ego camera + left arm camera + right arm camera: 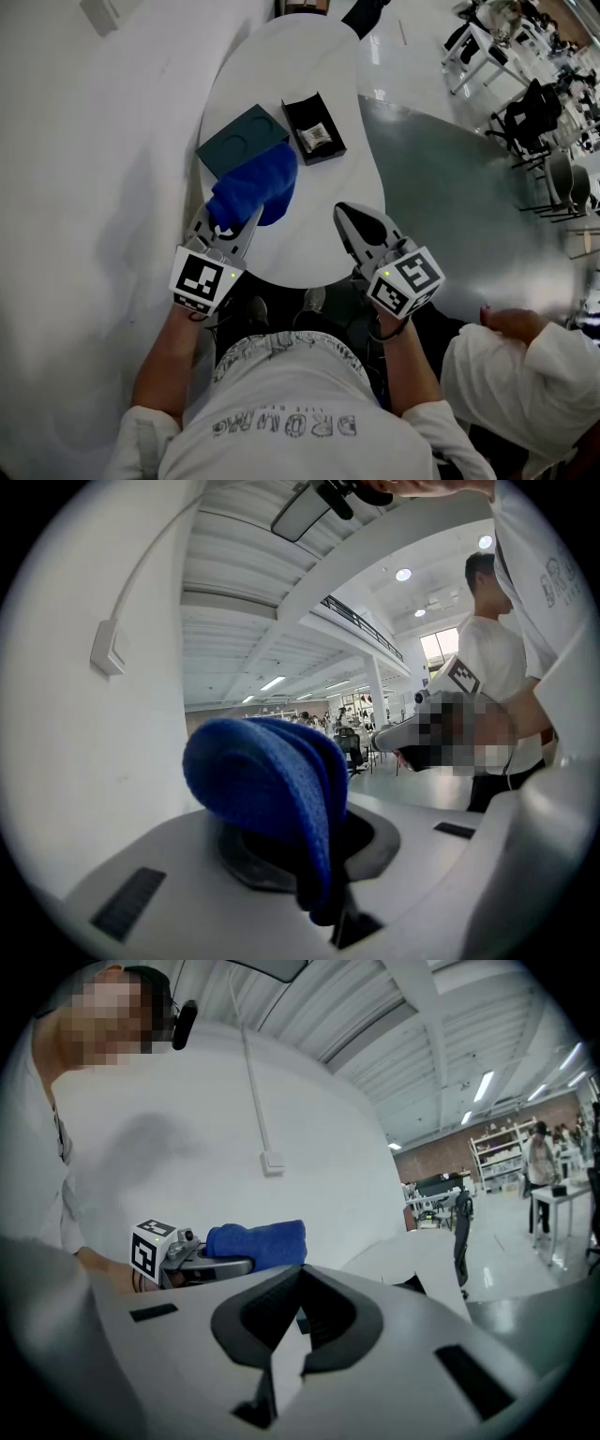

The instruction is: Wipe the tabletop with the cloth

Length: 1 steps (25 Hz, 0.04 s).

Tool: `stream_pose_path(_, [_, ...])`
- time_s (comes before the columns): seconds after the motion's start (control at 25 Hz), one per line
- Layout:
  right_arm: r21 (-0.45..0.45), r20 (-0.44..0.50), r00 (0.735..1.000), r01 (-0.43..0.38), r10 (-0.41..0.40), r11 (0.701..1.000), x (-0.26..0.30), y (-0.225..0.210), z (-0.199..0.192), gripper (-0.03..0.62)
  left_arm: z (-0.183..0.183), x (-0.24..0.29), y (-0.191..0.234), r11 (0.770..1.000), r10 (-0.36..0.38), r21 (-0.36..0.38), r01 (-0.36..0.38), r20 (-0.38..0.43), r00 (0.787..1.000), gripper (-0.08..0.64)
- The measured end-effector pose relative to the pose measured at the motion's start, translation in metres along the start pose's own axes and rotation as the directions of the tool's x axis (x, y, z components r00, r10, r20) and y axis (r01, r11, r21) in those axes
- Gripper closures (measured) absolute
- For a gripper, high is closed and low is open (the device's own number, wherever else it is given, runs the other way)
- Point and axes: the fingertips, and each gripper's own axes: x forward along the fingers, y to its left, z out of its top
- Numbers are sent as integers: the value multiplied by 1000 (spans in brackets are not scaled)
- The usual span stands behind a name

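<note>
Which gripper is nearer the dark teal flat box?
Left. The left gripper, shut on the blue cloth, is close beside the teal box; the right gripper is farther right.

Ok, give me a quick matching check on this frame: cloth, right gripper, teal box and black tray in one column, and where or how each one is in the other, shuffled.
Things:
1. blue cloth
2. right gripper
3. dark teal box
4. black tray

Places or states:
A. shut, nothing between its fingers
B. on the white table, left of the black tray
C. pinched in the left gripper
D. on the table, with a small item inside

Pairs: 1-C, 2-A, 3-B, 4-D
</note>
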Motion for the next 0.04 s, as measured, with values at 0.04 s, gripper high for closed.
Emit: stream_pose_path(0.04, [0,-1,1000,1,-1,1000,2,-1,0,586,-1,1,1,1000,0,-1,0,-1,1000,489])
